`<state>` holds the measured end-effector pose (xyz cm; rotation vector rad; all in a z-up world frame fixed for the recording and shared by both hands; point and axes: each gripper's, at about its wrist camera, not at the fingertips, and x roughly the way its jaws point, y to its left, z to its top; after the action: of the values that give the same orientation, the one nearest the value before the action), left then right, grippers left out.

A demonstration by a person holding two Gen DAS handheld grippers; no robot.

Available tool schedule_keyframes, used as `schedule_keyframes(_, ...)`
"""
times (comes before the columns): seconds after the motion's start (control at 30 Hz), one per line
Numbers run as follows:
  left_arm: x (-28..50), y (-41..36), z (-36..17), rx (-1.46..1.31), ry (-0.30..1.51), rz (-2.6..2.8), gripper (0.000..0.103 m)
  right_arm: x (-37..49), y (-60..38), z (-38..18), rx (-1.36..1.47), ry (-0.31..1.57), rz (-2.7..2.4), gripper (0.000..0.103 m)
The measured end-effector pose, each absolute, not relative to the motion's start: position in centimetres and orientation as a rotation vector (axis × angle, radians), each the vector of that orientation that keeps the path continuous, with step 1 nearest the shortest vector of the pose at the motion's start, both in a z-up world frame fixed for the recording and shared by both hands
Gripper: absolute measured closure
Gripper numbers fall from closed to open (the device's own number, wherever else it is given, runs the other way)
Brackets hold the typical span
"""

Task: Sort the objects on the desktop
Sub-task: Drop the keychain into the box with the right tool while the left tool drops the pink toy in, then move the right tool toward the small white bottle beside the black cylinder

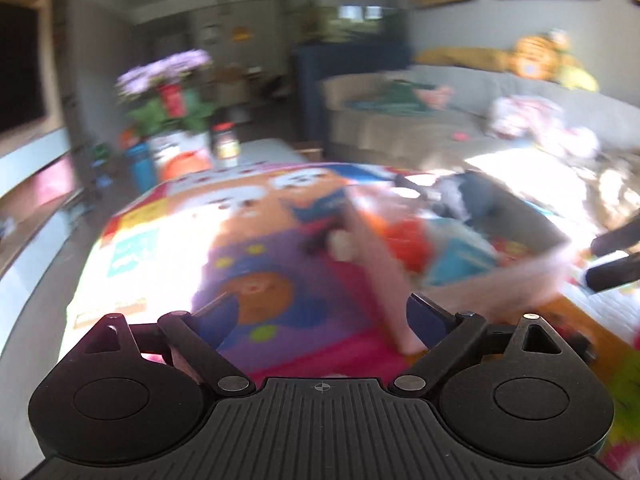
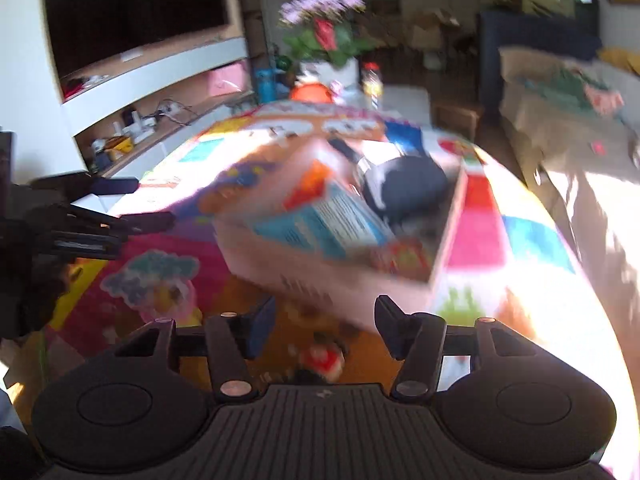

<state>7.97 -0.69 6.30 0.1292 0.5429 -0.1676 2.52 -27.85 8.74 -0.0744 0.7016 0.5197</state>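
Note:
A pink open box (image 2: pixel 320 280) stands on the colourful cartoon tablecloth (image 2: pixel 480 232). It holds a blue-and-orange packet (image 2: pixel 328 220) and a dark blue rounded object (image 2: pixel 412 184). The box also shows in the left wrist view (image 1: pixel 384 280), blurred. A small red-and-white item (image 2: pixel 320 360) lies on the cloth just below my right gripper (image 2: pixel 324 320), which is open and empty in front of the box. My left gripper (image 1: pixel 320 316) is open and empty, left of the box. The left gripper also shows in the right wrist view (image 2: pixel 136 204).
At the table's far end stand a potted purple flower (image 2: pixel 324 28), a bottle (image 2: pixel 372 80), a blue cup (image 2: pixel 266 84) and an orange object (image 2: pixel 312 92). A TV unit (image 2: pixel 132 20) is at the left. A sofa (image 1: pixel 480 120) is at the right.

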Motion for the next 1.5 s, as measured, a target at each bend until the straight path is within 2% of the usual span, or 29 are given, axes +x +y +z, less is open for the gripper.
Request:
schedule_keyframes(0.1,8.3,0.0,5.0,0.049,0.568,-0.132,0.006,6.2,-25.0,12.7,-0.051,0.689,0.591,0.048)
schedule_keyframes(0.23,8.6,0.6,2.9,0.024,0.597,-0.106,0.006,14.5,-19.5,15.6,0.003,0.78,0.619,0.05)
schedule_keyframes(0.3,8.8,1.4,2.3,0.003,0.604,-0.104,0.005,19.6,-16.1,15.3,0.013,0.84,0.556,0.055)
schedule_keyframes(0.37,9.1,2.5,1.9,-0.025,0.611,-0.098,0.004,24.3,-13.5,13.8,0.007,0.908,0.489,0.07)
schedule_keyframes(0.47,9.3,4.1,1.8,-0.081,0.604,-0.062,0.004,30.3,-10.2,10.2,0.0,1.027,0.394,0.08)
schedule_keyframes(0.6,9.0,5.3,2.0,-0.134,0.591,-0.067,0.003,34.4,-7.3,5.5,-0.123,1.094,0.271,0.08)
schedule_keyframes(0.73,9.0,5.6,1.9,-0.159,0.598,-0.08,0.003,34.9,-7.6,3.6,-0.127,1.146,0.23,0.08)
schedule_keyframes(0.93,8.9,5.7,1.7,-0.169,0.606,-0.085,0.003,34.5,-7.6,4.0,-0.181,1.115,0.153,0.079)
schedule_keyframes(1.03,9.0,5.9,1.5,-0.179,0.608,-0.077,0.003,35.1,-8.5,3.9,-0.117,1.172,0.152,0.077)
schedule_keyframes(1.17,9.1,5.9,1.4,-0.186,0.614,-0.079,0.003,35.2,-8.8,3.2,-0.032,1.243,0.203,0.066)
schedule_keyframes(1.5,9.2,6.1,1.2,-0.193,0.625,-0.075,0.003,31.1,-4.6,3.5,-0.253,1.208,0.398,0.067)
